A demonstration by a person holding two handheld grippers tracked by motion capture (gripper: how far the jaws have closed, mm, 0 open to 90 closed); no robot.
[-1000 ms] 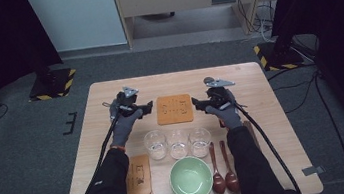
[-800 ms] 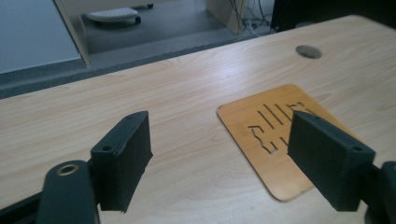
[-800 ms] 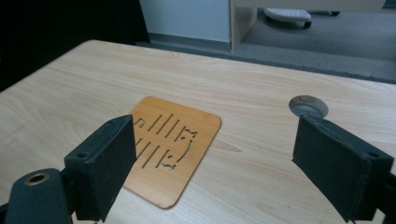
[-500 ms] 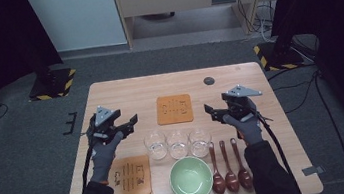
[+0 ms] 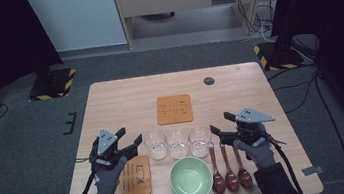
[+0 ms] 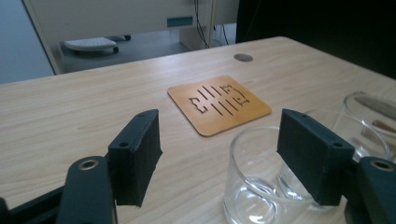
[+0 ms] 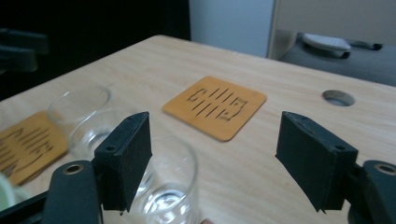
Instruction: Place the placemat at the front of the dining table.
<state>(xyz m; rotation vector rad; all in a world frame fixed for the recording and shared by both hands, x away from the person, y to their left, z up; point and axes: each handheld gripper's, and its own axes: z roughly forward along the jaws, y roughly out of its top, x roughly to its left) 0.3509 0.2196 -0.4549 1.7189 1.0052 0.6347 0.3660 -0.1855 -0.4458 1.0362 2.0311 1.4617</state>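
Three clear glasses (image 5: 177, 143) stand in a row at mid-table, in front of an orange slotted coaster (image 5: 173, 109). My left gripper (image 5: 130, 137) hovers just left of the row, open, with the nearest glass (image 6: 254, 177) ahead of its right jaw. My right gripper (image 5: 220, 125) is just right of the row, also open, and its nearest glass (image 7: 173, 186) is by its left jaw. Both pairs of jaws have just been closing a little, with nothing gripped. The coaster (image 6: 219, 103) (image 7: 215, 106) lies beyond both.
A second orange coaster (image 5: 132, 177) lies under my left hand near the front edge. A green bowl (image 5: 191, 179) sits front centre with three brown spoons (image 5: 229, 170) to its right. A cable hole (image 5: 208, 80) is at the back of the wooden table (image 5: 110, 105).
Both hands drew back from beside the centre coaster toward the near side and apart, ending at either end of the glass row. Both pairs of jaws narrowed slightly.
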